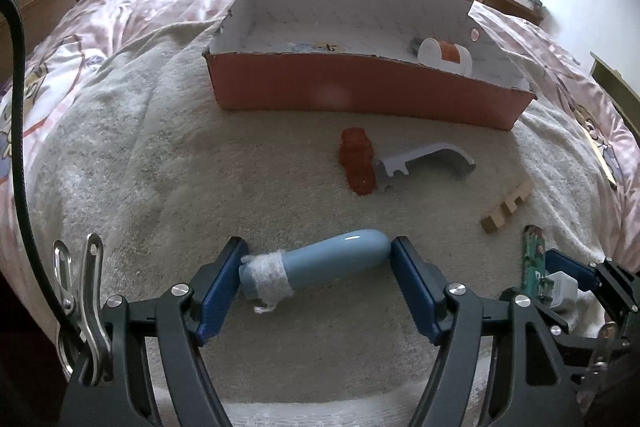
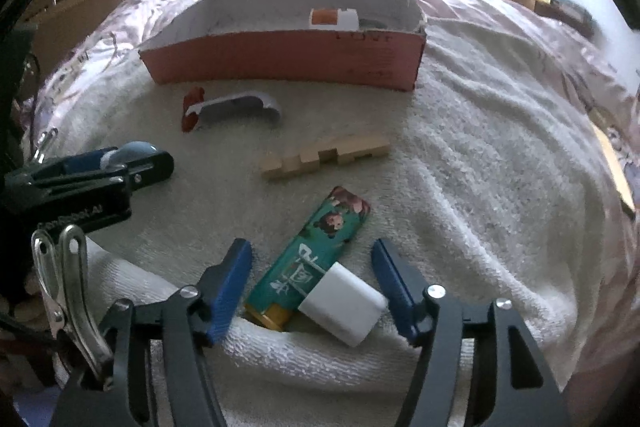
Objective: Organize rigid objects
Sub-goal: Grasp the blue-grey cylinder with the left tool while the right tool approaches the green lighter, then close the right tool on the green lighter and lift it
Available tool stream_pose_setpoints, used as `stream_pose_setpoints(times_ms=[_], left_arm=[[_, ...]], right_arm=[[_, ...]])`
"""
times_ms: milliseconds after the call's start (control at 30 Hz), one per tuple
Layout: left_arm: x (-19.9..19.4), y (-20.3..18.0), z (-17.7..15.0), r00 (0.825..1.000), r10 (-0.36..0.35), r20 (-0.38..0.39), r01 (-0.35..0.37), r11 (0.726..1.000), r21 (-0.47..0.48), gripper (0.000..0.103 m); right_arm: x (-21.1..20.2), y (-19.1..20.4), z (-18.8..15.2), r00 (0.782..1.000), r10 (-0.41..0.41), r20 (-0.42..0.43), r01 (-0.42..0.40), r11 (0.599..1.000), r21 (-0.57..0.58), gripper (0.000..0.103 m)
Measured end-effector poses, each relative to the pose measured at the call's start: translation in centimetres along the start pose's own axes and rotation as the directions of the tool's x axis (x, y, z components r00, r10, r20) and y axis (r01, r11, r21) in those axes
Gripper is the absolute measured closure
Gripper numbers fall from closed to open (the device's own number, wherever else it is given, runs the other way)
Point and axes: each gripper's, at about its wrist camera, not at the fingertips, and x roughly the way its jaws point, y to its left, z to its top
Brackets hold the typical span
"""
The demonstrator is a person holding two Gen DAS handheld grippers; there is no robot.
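Bedroom daylight falls on a towel-covered bed where a red box sits open. Inside it lies a white roll, so sorting looks begun. Outside it are a blue tube, a grey bracket, an orange piece, a wooden block, a green lighter and a white plug. Left tongs clamp the tube end to end. Right tongs stand released around lighter and plug.
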Motion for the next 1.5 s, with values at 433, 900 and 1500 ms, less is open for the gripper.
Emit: stream_pose_setpoints(times_ms=[433, 900, 1500], left_arm=[[0.0, 0.2, -0.1, 1.0, -0.013, 0.011, 0.013, 1.0, -0.006, 0.028], [0.1, 0.1, -0.1, 1.0, -0.011, 0.014, 0.011, 1.0, -0.001, 0.028], [-1.8, -0.2, 0.7, 0.998, -0.038, 0.056, 0.038, 0.999, 0.003, 0.028]], right_arm=[[0.2, 0.9, 1.3, 0.994, 0.101, 0.049, -0.099, 0.994, -0.042, 0.053], [1.0, 2.1, 2.0, 0.997, 0.062, 0.042, -0.057, 0.993, -0.108, 0.07], [-2.0, 0.5, 3.7, 0.969, 0.18, 0.168, -0.184, 0.983, 0.007, 0.079]])
